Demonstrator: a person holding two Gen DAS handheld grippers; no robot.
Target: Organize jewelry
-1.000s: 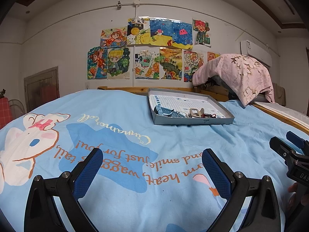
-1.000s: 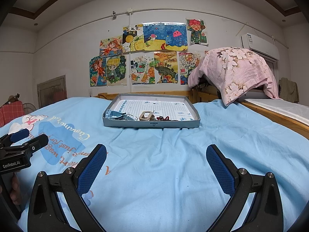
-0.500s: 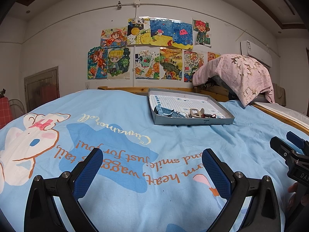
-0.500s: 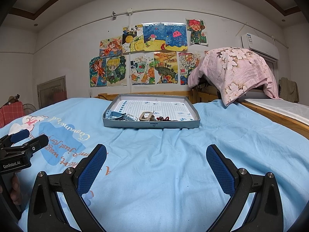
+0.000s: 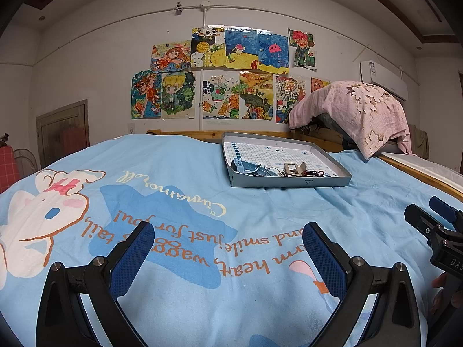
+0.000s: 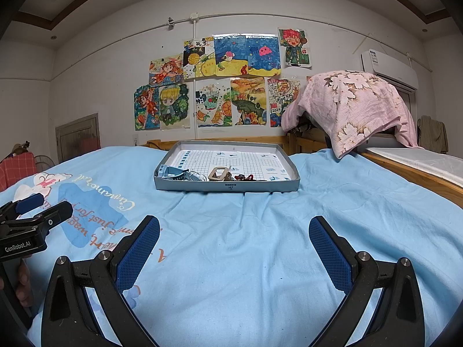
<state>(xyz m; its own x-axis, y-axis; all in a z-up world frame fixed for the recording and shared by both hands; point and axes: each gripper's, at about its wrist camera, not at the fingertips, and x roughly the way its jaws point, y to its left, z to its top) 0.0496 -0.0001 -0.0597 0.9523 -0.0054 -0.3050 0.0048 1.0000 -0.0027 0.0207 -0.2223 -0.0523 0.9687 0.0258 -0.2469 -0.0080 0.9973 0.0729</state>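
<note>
Your left gripper (image 5: pixel 228 241) and right gripper (image 6: pixel 234 235) both gape wide, empty, above the blue bedspread (image 6: pixel 260 245). Well ahead, a shallow grey tray (image 6: pixel 227 186) holds the jewelry (image 6: pixel 202 173), bunched along its near wall. Its long axis runs left to right; approach low over that wall.

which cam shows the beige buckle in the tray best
The right wrist view: the beige buckle sits near centre, its open frame facing the camera inside the grey tray. The left wrist view shows it off to the right, more edge-on.
</note>
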